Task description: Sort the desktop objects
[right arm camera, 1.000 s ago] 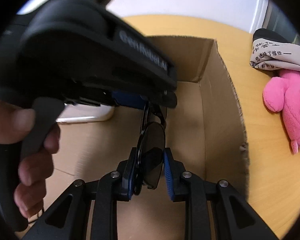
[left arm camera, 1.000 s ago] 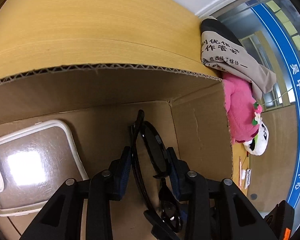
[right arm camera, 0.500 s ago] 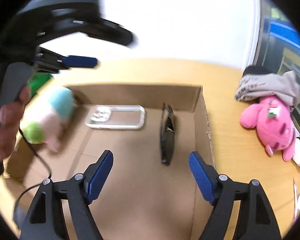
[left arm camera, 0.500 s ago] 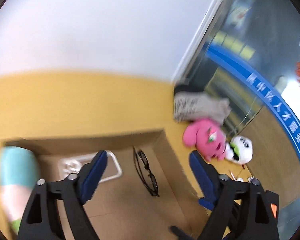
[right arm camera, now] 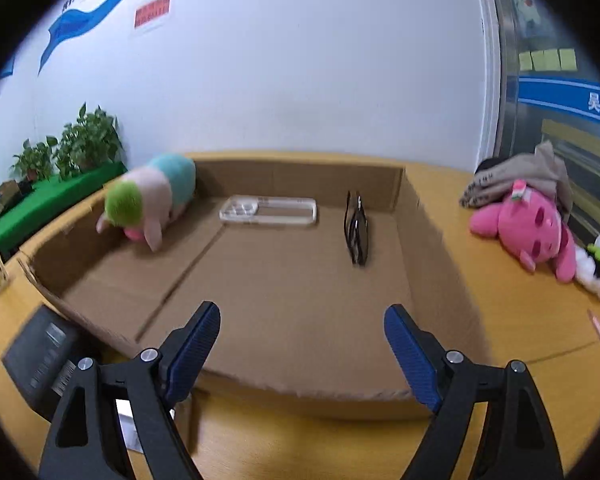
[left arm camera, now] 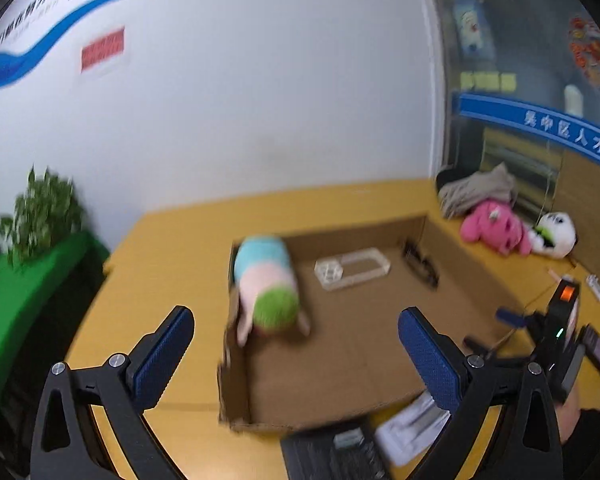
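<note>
A shallow cardboard box [right arm camera: 428, 240] [left arm camera: 236, 384] lies on the yellow desk. Inside it are black glasses [right arm camera: 356, 232] [left arm camera: 420, 268] standing on edge at the right, a clear phone case [right arm camera: 268, 210] [left arm camera: 352, 268] at the back, and a pastel plush with a green head [right arm camera: 148, 196] [left arm camera: 266, 280] at the left wall. My left gripper [left arm camera: 296, 348] is open and empty, high above the box's front. My right gripper [right arm camera: 302, 344] is open and empty over the box's near edge.
A pink plush [right arm camera: 532, 228] [left arm camera: 492, 228], a white panda plush [left arm camera: 554, 236] and a folded grey cloth [right arm camera: 520, 180] lie on the desk right of the box. A black keyboard-like device [left arm camera: 332, 452] [right arm camera: 40, 356] lies in front. Potted plants [right arm camera: 80, 144] stand at the left.
Both grippers let go of the glasses inside the box, opened wide, and pulled back and up. The glasses now stand alone in the box.
</note>
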The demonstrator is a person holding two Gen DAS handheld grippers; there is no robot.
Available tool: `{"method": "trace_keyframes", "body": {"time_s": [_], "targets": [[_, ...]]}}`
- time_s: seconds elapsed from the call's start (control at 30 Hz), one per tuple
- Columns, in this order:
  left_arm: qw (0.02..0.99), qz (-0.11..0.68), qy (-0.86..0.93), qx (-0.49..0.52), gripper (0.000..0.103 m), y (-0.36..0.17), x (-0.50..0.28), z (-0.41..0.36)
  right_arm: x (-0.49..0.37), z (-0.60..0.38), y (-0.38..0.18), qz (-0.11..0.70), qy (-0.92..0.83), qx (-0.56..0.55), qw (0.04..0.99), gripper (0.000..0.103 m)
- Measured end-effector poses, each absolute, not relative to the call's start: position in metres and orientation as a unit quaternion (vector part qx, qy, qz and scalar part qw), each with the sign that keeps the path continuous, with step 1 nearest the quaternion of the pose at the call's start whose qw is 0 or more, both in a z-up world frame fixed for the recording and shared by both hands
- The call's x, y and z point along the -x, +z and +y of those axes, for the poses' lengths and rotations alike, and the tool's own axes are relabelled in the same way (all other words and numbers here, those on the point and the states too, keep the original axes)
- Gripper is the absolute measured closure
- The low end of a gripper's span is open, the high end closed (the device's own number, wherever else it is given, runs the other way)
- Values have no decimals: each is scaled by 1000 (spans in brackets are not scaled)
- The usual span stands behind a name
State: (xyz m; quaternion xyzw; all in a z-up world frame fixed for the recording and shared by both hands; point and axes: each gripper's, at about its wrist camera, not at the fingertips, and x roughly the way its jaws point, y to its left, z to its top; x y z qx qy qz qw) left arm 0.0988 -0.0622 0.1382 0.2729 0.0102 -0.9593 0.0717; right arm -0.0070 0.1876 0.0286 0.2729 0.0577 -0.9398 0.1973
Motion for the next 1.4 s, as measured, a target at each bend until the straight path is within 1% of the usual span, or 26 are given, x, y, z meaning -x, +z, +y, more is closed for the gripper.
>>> {"method": "trace_keyframes", "body": {"time_s": [0.07,0.2,0.27,0.33,0.37,0.7,0.87,1.07,1.4], "targets": [[74,38,-954,-287,0,103,-92,-67,2,191,26,43,-945,-255,200,18],[42,97,-950,-294,0,47,-78,-74,8,187,23,47,-946,-255,193,10],[48,93,-952,-289,0,31,-71,-71,13,186,21,43,-944,-266,192,4],[65,67,-954,-286,0,20,-66,-64,15,186,19,46,-943,-268,191,2],[69,53,-955,-284,0,20,-65,-59,14,185,19,49,-943,-269,190,1],[103,13,-945,-309,0,14,-58,-53,13,185,17,46,-945,-269,183,1],[101,26,-945,-311,0,14,-57,-57,13,184,18,46,-945,-268,182,1],[108,16,-939,-326,0,12,-51,-57,12,184,18,46,-945,-267,183,1],[94,29,-940,-325,0,12,-50,-62,12,184,18,46,-945,-267,183,1]]}}
